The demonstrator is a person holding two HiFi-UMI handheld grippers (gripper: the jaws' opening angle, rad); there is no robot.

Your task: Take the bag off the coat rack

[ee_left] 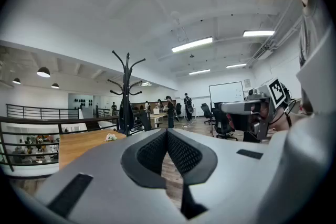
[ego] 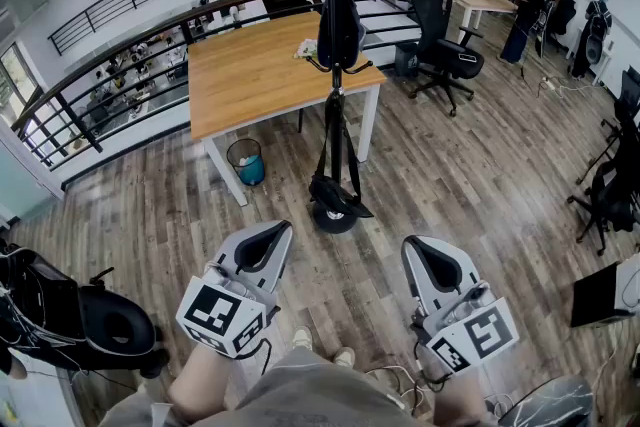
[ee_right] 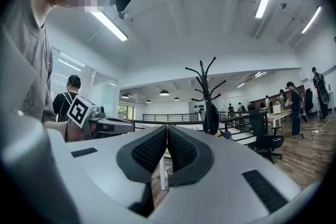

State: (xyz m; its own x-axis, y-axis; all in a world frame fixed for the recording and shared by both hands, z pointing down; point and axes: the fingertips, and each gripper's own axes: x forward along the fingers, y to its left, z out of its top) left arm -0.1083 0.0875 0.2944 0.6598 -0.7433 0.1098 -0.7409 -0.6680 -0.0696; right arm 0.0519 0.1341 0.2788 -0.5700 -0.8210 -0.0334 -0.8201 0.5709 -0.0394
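**Bag** (ego: 340, 30): dark, hanging high on the coat rack (ego: 335, 130), close against its pole.

**Tools:** left gripper (ee_left: 167, 134) and right gripper (ee_right: 167, 131) are both clenched on nothing. They are held low on the near side of the rack, well apart from it.

**Assessment:** the approach is not yet made.

**Recommended:**
- Close in on the rack and release one gripper's jaws.
- Take the strap just beside its hook.
- Lift until the strap clears the hook tip, and only then draw away from the pole.
- Support the bag's body with the other gripper.

**Risks:** the strap snagging on the rack's lower hooks, and the rack tipping toward the table (ego: 250, 70) behind it.
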